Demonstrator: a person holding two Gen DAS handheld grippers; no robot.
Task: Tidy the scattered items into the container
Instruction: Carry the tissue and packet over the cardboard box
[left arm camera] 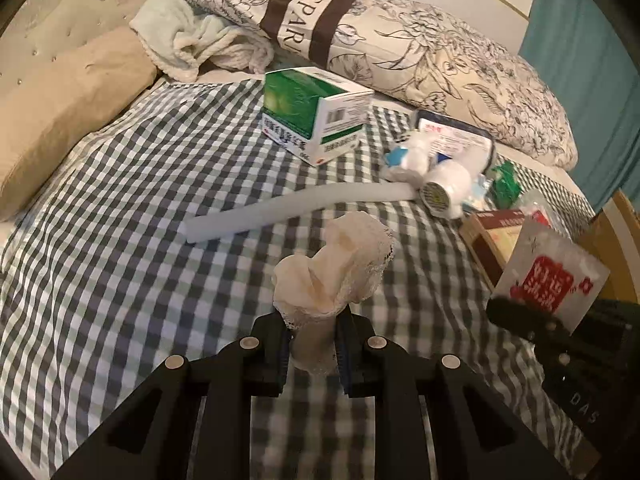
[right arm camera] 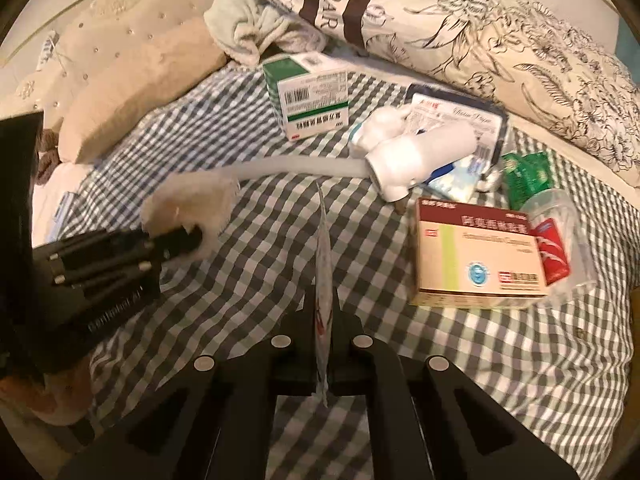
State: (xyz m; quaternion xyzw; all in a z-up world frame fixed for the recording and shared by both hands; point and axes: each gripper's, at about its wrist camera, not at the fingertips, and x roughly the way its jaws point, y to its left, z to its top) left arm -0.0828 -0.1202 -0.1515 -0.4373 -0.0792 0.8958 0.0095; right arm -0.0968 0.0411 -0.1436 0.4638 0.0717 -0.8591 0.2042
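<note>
Both hand-held grippers loaded above the checked bed

The left hand-held gripper (left arm camera: 311, 344) clamps a cream gauze roll (left arm camera: 336, 264); the right hand-held gripper (right arm camera: 323, 344) pinches a flat sachet (right arm camera: 323, 272) edge-on. On the bed (left arm camera: 140, 200) lie a green box (left arm camera: 312, 108), a white tube (left arm camera: 288, 210) and a maroon box (right arm camera: 476, 256) beside the dark tray (right arm camera: 496, 120)

Clearance: near checked sheet (left arm camera: 120, 240) lying open.
White tube (left arm camera: 296, 208) lying across mid-bed; green box (left arm camera: 312, 112) behind it; red-brown box (right arm camera: 476, 256) and clutter crowding the right.
</note>
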